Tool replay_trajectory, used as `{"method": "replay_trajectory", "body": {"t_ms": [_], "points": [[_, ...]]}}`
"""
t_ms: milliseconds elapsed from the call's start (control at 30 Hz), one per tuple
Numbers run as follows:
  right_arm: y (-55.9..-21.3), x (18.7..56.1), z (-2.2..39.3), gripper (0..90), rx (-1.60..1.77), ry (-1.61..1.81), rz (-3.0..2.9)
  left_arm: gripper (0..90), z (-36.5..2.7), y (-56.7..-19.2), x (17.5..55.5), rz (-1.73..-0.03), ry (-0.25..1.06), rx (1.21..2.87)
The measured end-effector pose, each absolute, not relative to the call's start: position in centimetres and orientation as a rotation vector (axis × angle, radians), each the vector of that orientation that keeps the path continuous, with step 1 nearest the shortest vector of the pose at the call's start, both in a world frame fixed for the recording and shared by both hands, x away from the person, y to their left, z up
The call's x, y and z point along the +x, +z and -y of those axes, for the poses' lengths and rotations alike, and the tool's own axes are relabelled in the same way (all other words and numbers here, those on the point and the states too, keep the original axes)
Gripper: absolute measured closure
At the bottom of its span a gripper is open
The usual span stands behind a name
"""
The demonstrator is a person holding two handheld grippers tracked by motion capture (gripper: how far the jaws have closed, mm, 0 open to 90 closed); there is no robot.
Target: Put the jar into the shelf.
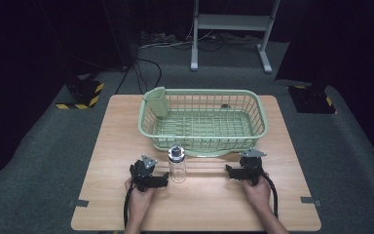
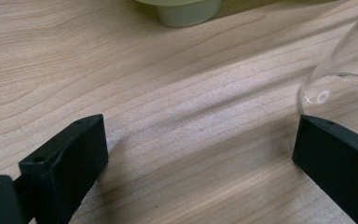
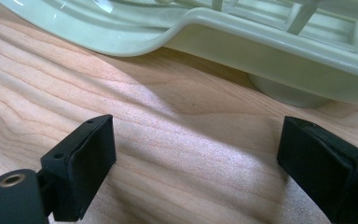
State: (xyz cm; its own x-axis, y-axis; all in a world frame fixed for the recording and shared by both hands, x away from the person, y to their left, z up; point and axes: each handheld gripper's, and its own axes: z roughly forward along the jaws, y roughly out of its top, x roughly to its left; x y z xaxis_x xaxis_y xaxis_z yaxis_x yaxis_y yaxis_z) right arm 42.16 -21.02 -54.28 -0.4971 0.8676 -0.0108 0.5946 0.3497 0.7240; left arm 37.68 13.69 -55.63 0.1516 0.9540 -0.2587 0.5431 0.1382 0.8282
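Observation:
A clear glass bottle (image 1: 177,165) with a silver cap stands upright on the wooden table (image 1: 126,126), just in front of a pale green wire basket (image 1: 203,122). My left gripper (image 1: 164,181) rests on the table just left of the bottle, jaws wide open with bare wood between them. In the left gripper view the bottle's rounded base (image 2: 340,84) sits just beyond the right jaw. My right gripper (image 1: 230,171) lies right of the bottle, open, pointing toward the basket's lower rim (image 3: 242,42).
A small green cup holder (image 1: 156,101) hangs inside the basket's back left corner. The basket's round foot (image 2: 186,11) stands ahead of the left gripper. A grey carpeted floor, cables and a white stand's legs (image 1: 229,34) lie beyond the table.

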Motion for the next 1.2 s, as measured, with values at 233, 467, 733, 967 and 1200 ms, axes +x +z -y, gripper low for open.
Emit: {"method": "replay_trajectory", "body": {"t_ms": [233,467,733,967,1200], "points": [[-54.3,42.2,21.0,11.1,1.282,0.945,-2.224,3.4,-13.7,-55.6,37.7,-1.509,0.571,1.523],[-54.3,42.2,21.0,11.1,1.283,0.944,-2.224,2.7,-13.9,-55.1,37.5,-1.527,0.565,1.616],[-54.3,42.2,21.0,11.1,1.282,0.945,-2.224,2.3,-14.0,-52.8,35.1,-1.476,0.527,1.573],[-54.3,42.2,21.0,11.1,1.283,0.945,-2.224,1.8,-12.1,-51.3,33.8,-1.404,0.461,1.557],[-54.3,42.2,21.0,11.1,1.283,0.944,-2.224,2.5,-10.4,-50.1,33.8,-1.348,0.424,1.537]]}}
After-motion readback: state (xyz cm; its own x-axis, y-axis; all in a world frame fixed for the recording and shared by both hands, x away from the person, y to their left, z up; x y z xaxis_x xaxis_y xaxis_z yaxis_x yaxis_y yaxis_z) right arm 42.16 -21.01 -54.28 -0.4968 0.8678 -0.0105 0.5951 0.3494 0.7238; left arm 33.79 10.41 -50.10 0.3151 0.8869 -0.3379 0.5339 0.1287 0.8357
